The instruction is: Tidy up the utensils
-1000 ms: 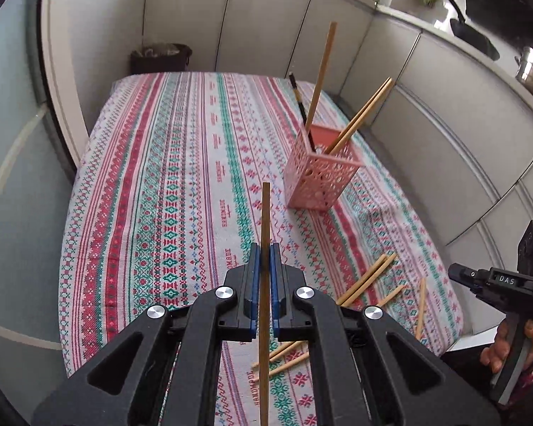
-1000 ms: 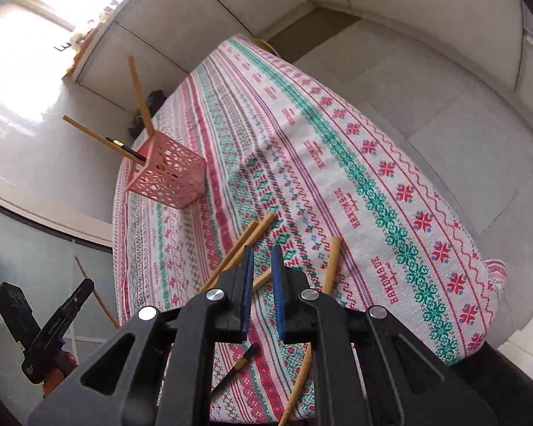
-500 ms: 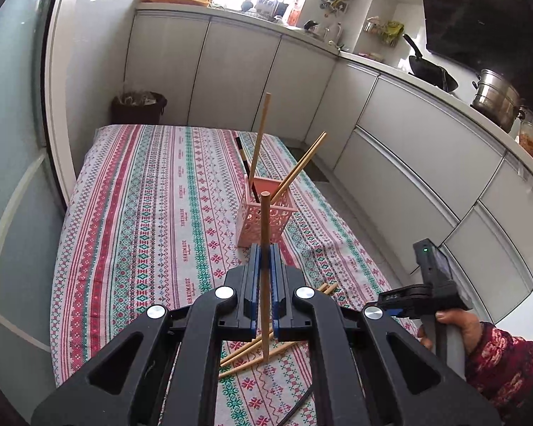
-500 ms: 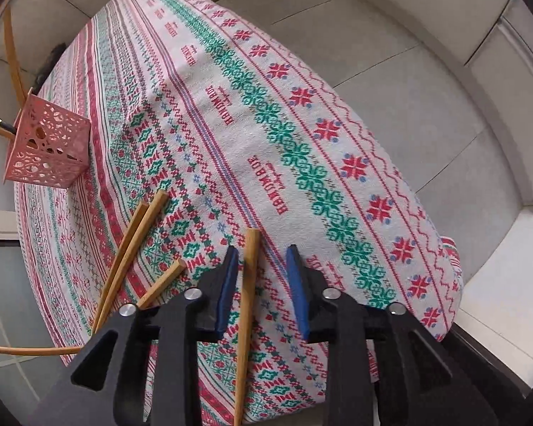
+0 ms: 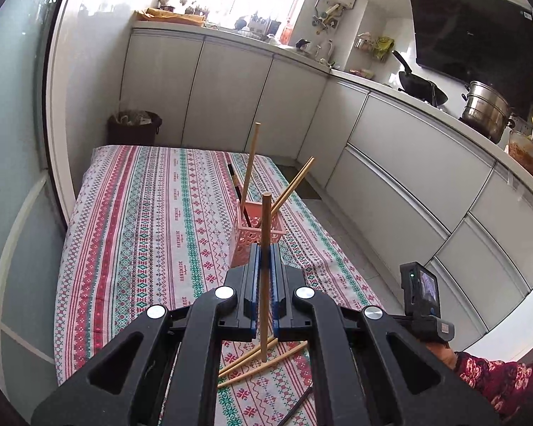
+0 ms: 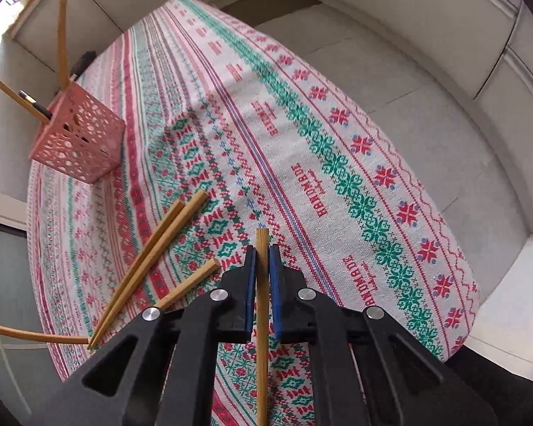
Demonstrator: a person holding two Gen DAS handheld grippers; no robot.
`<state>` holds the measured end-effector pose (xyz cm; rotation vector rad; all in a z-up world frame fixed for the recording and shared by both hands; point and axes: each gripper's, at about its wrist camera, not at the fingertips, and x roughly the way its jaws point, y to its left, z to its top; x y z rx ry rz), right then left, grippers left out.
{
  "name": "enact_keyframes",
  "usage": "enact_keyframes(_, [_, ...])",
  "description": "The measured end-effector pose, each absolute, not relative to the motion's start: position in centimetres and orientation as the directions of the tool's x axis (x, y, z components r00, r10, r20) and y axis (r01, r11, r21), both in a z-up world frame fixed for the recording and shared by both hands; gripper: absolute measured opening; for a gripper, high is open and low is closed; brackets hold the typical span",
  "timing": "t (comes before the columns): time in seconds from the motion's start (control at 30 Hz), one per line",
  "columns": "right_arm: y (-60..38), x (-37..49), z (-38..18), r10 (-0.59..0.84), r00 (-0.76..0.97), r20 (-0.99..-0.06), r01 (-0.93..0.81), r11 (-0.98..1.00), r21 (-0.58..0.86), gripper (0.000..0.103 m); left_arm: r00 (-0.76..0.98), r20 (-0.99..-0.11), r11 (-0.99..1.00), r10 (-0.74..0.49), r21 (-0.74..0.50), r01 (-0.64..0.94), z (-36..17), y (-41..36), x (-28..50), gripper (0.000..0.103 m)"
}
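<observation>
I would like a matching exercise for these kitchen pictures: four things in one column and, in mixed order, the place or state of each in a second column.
Things:
1. chopstick in the left gripper
2. pink basket
3. pair of chopsticks
4. steel pot

Places or states:
A. lying flat on the tablecloth
B. on the kitchen counter
C. held upright between closed fingers
D. standing on the table, chopsticks leaning out of it

Pairs: 1-C, 2-D, 3-A, 4-B
</observation>
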<state>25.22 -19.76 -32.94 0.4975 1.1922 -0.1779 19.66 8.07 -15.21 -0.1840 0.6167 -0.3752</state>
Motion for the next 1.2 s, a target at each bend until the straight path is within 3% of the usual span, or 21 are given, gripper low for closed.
enact_keyframes(0.37, [-19.5,20.1,-19.9,0.142,0.720,-0.680,0.173,0.911,0.374,0.008,0.799,-0.451,0.915,-0.398,-0.264,0.307,-11.8,6.7,19.1,0.004])
enact_keyframes(0.9, [-21.6,25.5,-8.3,0.168,0.883,-0.438,0.051,0.894,0.445,0.008,0.890,-0.265,0.924,-0.371,-0.205,0.324,-5.3,2.4,26.8,0.004])
enact_keyframes(1.07, [-21.5,27.6,-7.5,0.172,0.893,-0.417,0.033,0.897,0.440,0.008,0.907,-0.272,0.946,-0.321,-0.148,0.290,-6.9,1.1,29.9,0.004])
enact_keyframes(1.2, [-21.2,29.1,-7.5,0.174,0.895,-0.411,0.028,0.897,0.442,0.008,0.894,-0.352,0.961,-0.277,-0.092,0.261,-10.2,0.1,32.5,0.005])
